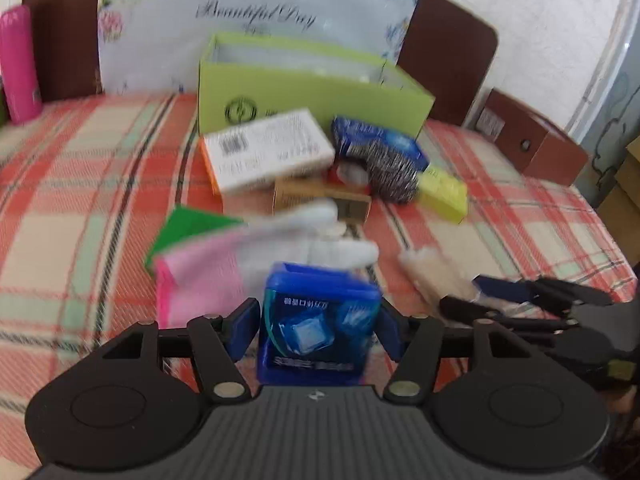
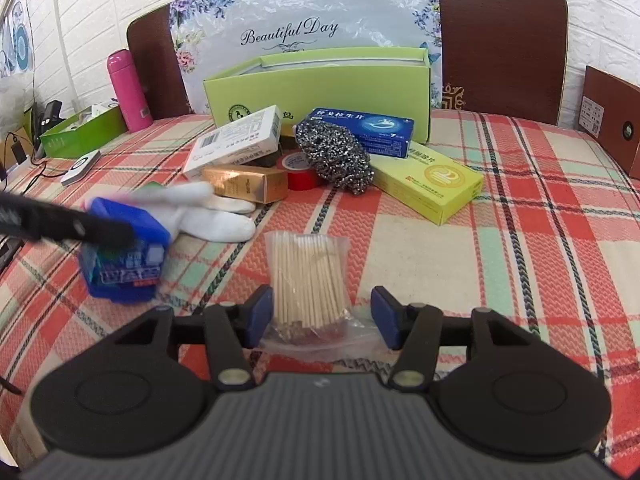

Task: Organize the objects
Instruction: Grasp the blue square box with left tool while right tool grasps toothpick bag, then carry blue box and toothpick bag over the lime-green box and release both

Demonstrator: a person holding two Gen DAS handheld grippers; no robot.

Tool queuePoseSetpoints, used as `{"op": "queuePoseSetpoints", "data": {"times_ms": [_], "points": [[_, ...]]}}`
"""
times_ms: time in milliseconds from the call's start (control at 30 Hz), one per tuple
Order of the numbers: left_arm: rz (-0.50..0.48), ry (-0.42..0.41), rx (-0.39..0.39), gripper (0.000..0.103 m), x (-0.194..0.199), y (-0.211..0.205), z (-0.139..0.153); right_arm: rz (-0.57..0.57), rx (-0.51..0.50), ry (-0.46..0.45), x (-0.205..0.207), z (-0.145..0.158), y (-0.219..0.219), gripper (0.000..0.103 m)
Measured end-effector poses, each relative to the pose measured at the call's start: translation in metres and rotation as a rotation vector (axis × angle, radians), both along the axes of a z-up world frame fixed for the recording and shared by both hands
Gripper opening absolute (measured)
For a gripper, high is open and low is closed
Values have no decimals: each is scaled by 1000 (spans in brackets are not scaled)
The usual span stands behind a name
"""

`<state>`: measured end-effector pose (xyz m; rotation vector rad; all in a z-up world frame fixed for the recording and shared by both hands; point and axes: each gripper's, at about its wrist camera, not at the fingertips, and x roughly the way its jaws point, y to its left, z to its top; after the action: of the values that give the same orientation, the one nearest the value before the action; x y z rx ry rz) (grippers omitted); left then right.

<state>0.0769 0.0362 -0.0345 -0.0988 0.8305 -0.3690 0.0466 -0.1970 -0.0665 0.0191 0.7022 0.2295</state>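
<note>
Blue container: a small blue box sits clamped between the pads of the left tool, lifted slightly above the checked cloth.
Left tool: closed on the blue box, seen blurred in the right wrist view.
Right tool: its jaws stand apart around the near end of a clear bag of cotton swabs at the right tool; the pads are not pressing it.
White glove: lies on the cloth, just behind the blue box.
Green box: open-topped, at the back of the surface.
Clutter in front of it: white carton, steel scourer, red tape roll, gold carton, yellow carton.
</note>
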Motion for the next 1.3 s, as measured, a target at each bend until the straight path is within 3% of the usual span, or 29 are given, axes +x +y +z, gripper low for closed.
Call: {"op": "queuePoseSetpoints", "data": {"times_ms": [33,133,367,433,633,767,1067,1167,1300], "points": [[6,6,1,68,2,-1,-5,2,-3,-5,-1,1,1,53],[43,2,2,70,2,-1,-8,11,-12,-20,-1,2,4,59],[45,-10,-4,71,-5,3,-8,40,-25,-4,3,-6,16,59],[33,-10,-16,65,-2,2,-9,35,-41,-3,4,-8,17,43],[8,-24,-37,64,-1,0,-1,43,-30,-12,3,3,14,28],[-11,-79,-53,61,4,1,24,48,10,-62,10,30,4,28],[6,-296,-88,61,43,-3,99,37,85,-259,59,114,-17,28],[31,-344,-85,61,67,-5,115,6,75,-310,84,129,-21,28],[76,-350,-74,61,107,-7,124,-37,71,-322,125,134,-25,28]]}}
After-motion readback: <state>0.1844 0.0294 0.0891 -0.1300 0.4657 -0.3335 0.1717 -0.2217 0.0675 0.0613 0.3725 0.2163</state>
